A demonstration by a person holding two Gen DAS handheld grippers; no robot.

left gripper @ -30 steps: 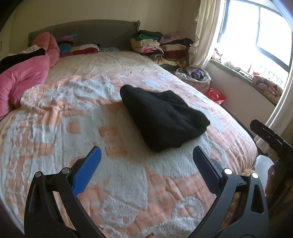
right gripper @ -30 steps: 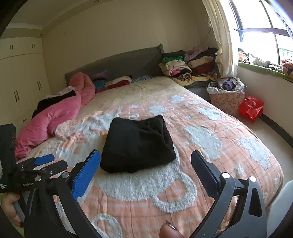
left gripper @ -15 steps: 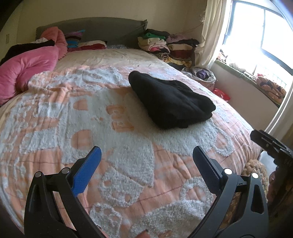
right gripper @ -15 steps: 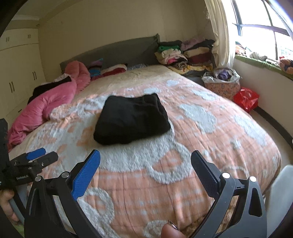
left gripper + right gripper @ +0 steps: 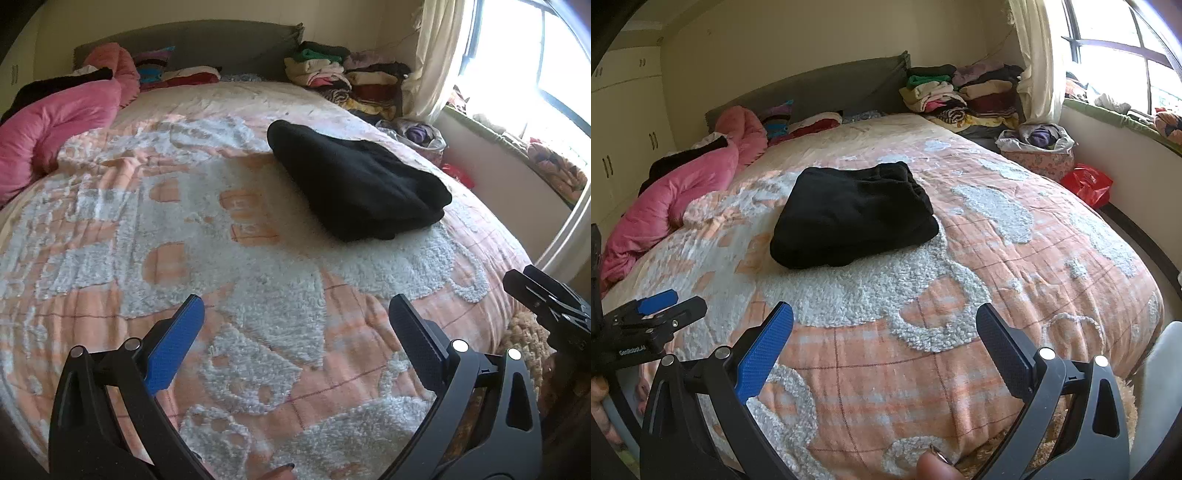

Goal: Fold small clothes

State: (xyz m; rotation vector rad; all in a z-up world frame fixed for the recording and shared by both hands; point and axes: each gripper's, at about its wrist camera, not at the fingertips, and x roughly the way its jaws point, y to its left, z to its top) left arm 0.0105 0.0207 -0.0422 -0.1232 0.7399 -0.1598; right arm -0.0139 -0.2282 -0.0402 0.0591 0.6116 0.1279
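A folded black garment (image 5: 354, 184) lies on the bed's orange and white blanket (image 5: 221, 258), also in the right wrist view (image 5: 853, 214). My left gripper (image 5: 295, 314) is open and empty, above the foot of the bed, well short of the garment. My right gripper (image 5: 884, 321) is open and empty, also back from the garment. The left gripper shows at the left edge of the right wrist view (image 5: 657, 306). The right gripper shows at the right edge of the left wrist view (image 5: 546, 295).
A pink duvet (image 5: 683, 192) lies along the bed's left side. Stacks of folded clothes (image 5: 956, 92) sit at the head, right. A basket of clothes (image 5: 1038, 147) and a red bag (image 5: 1087, 182) stand on the floor by the window wall.
Both grippers have pulled back from the black garment toward the foot of the bed and stayed open. The garment has not moved.
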